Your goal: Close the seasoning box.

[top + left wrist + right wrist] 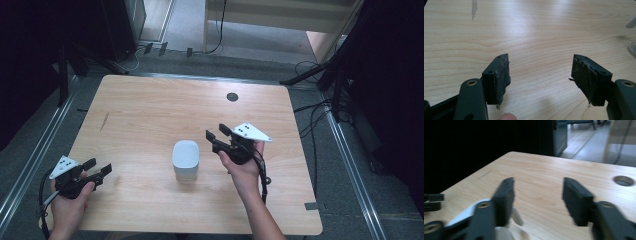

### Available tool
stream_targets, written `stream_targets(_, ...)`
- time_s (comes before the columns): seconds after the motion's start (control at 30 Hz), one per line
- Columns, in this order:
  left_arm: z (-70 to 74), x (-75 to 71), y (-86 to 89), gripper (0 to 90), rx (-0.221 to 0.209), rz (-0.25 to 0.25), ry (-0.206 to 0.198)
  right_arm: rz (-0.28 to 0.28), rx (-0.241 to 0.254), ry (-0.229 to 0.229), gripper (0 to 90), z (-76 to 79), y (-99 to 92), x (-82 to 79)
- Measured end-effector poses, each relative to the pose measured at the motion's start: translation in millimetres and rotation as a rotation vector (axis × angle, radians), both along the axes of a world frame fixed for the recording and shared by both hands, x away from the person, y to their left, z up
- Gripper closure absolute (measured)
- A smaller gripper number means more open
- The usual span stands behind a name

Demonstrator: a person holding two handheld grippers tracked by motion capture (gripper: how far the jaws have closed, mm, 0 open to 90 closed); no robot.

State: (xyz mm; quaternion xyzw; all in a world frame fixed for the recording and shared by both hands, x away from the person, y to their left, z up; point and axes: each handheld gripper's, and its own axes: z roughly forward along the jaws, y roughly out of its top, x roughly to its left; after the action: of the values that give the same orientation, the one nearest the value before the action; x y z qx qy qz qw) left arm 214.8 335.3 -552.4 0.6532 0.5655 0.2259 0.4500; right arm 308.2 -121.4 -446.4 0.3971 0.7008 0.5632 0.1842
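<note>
Jaws wide apart on our left black two-jaw gripper (pixel 99 168), down at the near left corner of the light wooden table (pixel 150 105), and nothing between them. In the left gripper view we see that gripper (pixel 541 77) from behind: two worn, frayed black pads (pixel 503 75) facing each other across a broad gap of bare wood grain, gripping nothing and touching nothing. Our left hand (pixel 70 205) wraps the handle, with the grey three-cornered plate (pixel 63 166) on top and a black cable (pixel 42 200) trailing off the table edge.

A little farther in, near the table's middle, stands the white rounded-corner box-shaped container (pixel 185 159), upright, with open wood all around it.

Just to its right we have our right black two-jaw gripper (pixel 218 134), raised in our right hand (pixel 242 167) and pointing left and away. Its jaws stand clearly apart too, and they hold nothing. In the blurred right gripper view, that gripper (pixel 537 198) frames empty tabletop, the white container (pixel 504 225) peeks in low beside the left-side jaw, not touching that we can tell, and the other gripper (pixel 432 201) sits at the far left edge.

Farther off, a small round dark hole (pixel 232 97) marks the table's back section. Beyond that, grey floor (pixel 190 30) and loose cables (pixel 315 115).
</note>
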Motion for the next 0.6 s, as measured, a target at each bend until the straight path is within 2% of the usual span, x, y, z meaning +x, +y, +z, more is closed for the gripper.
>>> stream_targets(0.03, 0.1, -0.1, 0.0, 31.2, 0.003, 0.000, -0.001, -0.018, 0.006, 0.000, 28.4, -2.2, -14.7, 0.0)
stream_targets(0.1, 0.1, -0.3, 0.1, 31.2, 0.004, -0.002, -0.002, -0.030, 0.002, 0.001, 24.2, -5.3, -25.6, -0.1)
stream_targets(0.13, 0.1, -0.3, 0.1, 31.2, 0.004, -0.002, -0.002, -0.030, 0.002, 0.001, 24.2, -5.3, -25.6, -0.1)
stream_targets(0.2, 0.0, -0.4, 0.2, 31.2, 0.001, -0.003, -0.005, -0.043, -0.007, 0.013, 21.8, -9.8, -38.4, -1.5)
stream_targets(0.23, 0.0, -0.4, 0.2, 31.2, 0.000, -0.003, -0.006, -0.068, -0.023, 0.014, 21.4, -14.0, -49.7, -3.9)
stream_targets(0.27, 0.0, -0.3, 0.4, 31.3, -0.001, -0.005, -0.005, -0.073, -0.027, 0.012, 21.3, -14.9, -52.5, -4.4)
stream_targets(0.3, 0.0, -0.3, 0.4, 31.2, -0.001, -0.005, -0.005, -0.073, -0.027, 0.012, 21.3, -14.9, -52.5, -4.4)
stream_targets(0.47, -0.1, -0.3, 0.5, 31.2, -0.002, -0.003, -0.005, -0.136, -0.023, 0.015, 20.8, -24.3, -82.8, -10.6)
stream_targets(0.6, -0.1, -0.3, 0.5, 31.3, -0.002, -0.002, -0.006, -0.175, -0.032, 0.037, 20.8, -32.0, -103.4, -14.9)
